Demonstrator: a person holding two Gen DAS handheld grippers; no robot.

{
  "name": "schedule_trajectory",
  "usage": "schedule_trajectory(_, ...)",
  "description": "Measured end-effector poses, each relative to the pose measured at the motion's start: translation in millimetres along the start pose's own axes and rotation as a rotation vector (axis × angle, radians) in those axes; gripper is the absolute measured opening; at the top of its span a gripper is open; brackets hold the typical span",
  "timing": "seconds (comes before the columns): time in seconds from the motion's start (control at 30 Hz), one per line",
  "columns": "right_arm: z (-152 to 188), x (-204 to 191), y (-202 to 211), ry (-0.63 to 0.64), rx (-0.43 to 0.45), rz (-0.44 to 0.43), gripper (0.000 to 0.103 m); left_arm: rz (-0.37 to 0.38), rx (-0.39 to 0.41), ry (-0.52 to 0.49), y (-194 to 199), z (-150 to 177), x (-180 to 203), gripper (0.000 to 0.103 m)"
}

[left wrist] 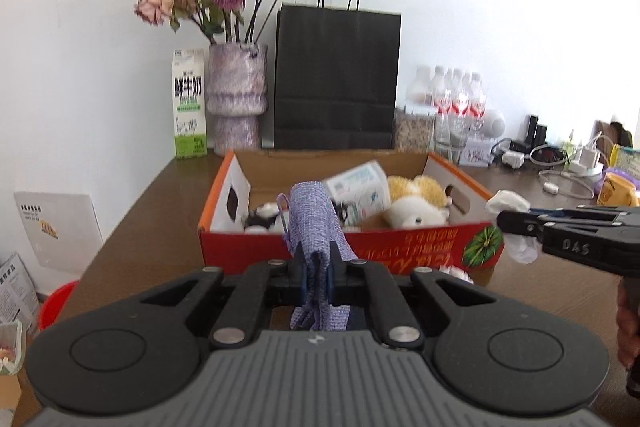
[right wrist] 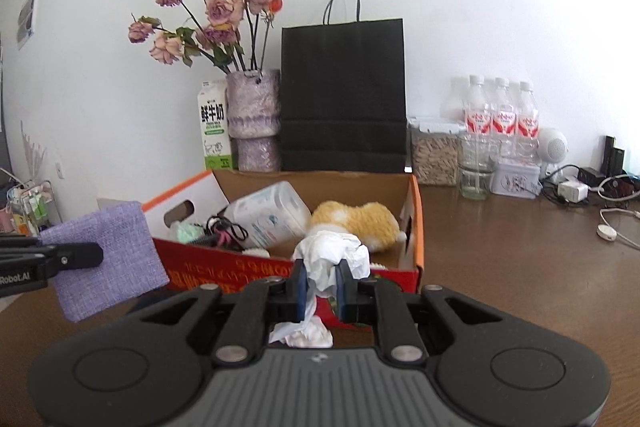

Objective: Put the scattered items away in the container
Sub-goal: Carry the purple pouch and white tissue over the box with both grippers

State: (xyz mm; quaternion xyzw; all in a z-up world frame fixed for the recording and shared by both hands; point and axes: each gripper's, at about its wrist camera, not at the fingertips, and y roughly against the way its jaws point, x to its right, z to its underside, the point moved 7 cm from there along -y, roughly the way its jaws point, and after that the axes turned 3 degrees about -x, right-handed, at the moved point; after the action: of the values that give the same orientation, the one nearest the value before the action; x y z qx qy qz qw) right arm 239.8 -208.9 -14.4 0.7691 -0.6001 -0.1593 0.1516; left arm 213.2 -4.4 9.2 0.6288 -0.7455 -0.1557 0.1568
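both grippers loaded before the box.
your left gripper clamps the purple cloth; your right gripper clamps crumpled tissue.

Brown table under cardboard box, vase, black bag.

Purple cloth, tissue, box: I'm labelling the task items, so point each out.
Purple cloth (left wrist: 312, 223): left wrist view, on the fold above the jaws.
Tissue (right wrist: 332, 255): right wrist view, on the crumpled top.
Box (right wrist: 240, 273): right wrist view, on the red front wall.
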Motion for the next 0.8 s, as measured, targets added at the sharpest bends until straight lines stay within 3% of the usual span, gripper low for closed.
schedule_trajectory(0.23,-29,-9,-15,0.003,0.047,-0.006,0.013,0.004,0.101,-0.009,-3,-41,2,0.009)
schedule_trajectory(0.6,-62,-7,-71,0.003,0.05,0.036,0.013,-0.016,0.123,0.007,-69,-80,-4,0.009)
schedule_trajectory(0.7,-58,0,-87,-0.002,0.043,0.057,0.013,-0.085,0.141,-0.015,-94,-74,-14,0.009)
schedule_trajectory(0.8,-43,8,-105,-0.013,-0.001,0.063,0.013,-0.088,0.069,-0.008,-119,-53,-26,0.009)
